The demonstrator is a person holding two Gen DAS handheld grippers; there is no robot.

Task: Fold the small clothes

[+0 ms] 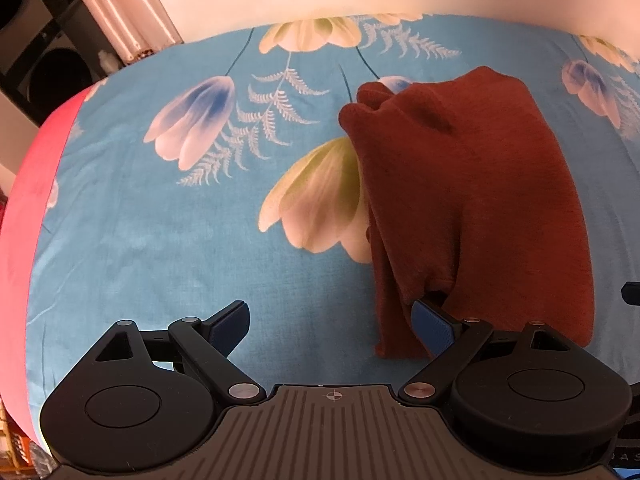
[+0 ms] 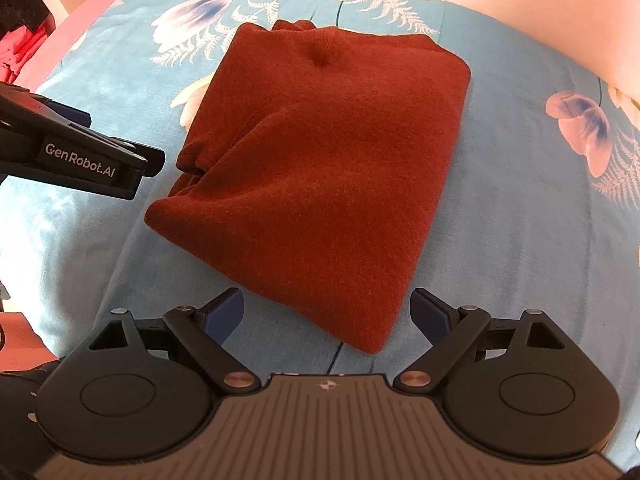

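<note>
A rust-red knitted garment [image 2: 316, 168] lies on a bed [image 2: 500, 216] covered with a blue sheet printed with big pale flowers and ferns. It is already gathered into a compact, roughly rectangular packet: the neckline with its small dimple sits at the far end, a cuffed sleeve end peeks out of the left side, and the near corner points toward the person holding the tools. The top layer lies fairly smooth, with no sleeves spread out on the sheet.

The right claw [image 2: 328, 316] hangs over the near corner of the packet, tilted steeply downward. Its two blue-padded fingers stand wide apart, one on either side of that corner, and nothing is pinched between them; the cloth lies flat on the bed below.

The left claw [image 1: 332, 328] is at the left side of the garment. It too is spread wide. Its right finger [image 1: 434, 326] lies against the loose edge of the cloth there, perhaps tucked just under a fold, though I cannot be sure; its other finger stands over bare sheet, so nothing is gripped.

To my eye the folding is mostly done: the piece has been brought in to a small bundle. What may remain is tidying that bunched left edge, or one more fold from near end to far end.
</note>
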